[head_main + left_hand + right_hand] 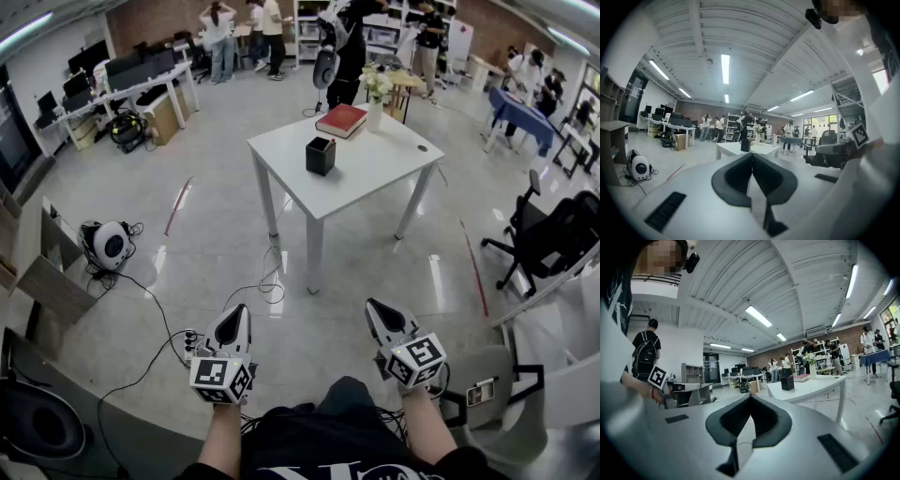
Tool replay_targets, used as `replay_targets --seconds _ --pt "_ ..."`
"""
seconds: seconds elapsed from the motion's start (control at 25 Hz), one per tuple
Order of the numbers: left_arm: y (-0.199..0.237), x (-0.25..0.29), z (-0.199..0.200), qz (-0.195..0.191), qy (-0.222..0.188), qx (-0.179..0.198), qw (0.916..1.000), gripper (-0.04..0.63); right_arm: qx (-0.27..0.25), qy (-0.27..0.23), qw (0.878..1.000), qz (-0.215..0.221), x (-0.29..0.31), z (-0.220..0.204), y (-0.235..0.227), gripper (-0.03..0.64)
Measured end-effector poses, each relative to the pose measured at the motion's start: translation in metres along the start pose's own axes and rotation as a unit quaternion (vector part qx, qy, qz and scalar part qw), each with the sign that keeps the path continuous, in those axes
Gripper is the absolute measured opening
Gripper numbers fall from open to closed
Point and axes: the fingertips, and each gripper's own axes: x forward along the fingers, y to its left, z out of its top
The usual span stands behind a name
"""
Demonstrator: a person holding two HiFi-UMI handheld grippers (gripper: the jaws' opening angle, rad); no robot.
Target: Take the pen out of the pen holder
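The left gripper (234,319) and right gripper (379,315) are pressed together and empty. The pen holder (320,156) stands on the table (375,164) at 12 o'clock, well apart; its pen is too small to see. If the jaws arrive unopened, I think they could tip it.

the inside of the pen holder (321,156) is seen too small in every view for its contents to be told. the cover of the red book (341,120) cannot be read, and the person's forearms (218,442) are cut off by the head view's lower edge.
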Motion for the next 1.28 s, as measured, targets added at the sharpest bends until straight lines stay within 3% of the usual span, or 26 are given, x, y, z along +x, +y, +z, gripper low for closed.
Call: replay_targets --seconds 0.36,0.6,0.88,1.28 --pt "0.009 0.006 -0.001 -0.001 -0.002 -0.011 0.9999 0.003 -0.004 0.006 1.0 -0.001 0.006 -0.002 0.0 0.009" --pt "0.005 0.01 -0.011 -0.025 0.012 -0.008 0.9996 0.003 -0.007 0.007 1.0 -0.008 0.005 -0.004 0.002 0.009" --pt "0.018 0.028 -0.012 -0.024 0.019 -0.016 0.9994 0.003 0.017 0.008 0.999 -0.031 0.022 -0.008 -0.017 0.011" --pt "0.052 0.091 -0.008 -0.007 0.035 -0.026 0.999 0.003 0.046 0.022 0.998 -0.022 0.083 -0.004 -0.059 0.104"
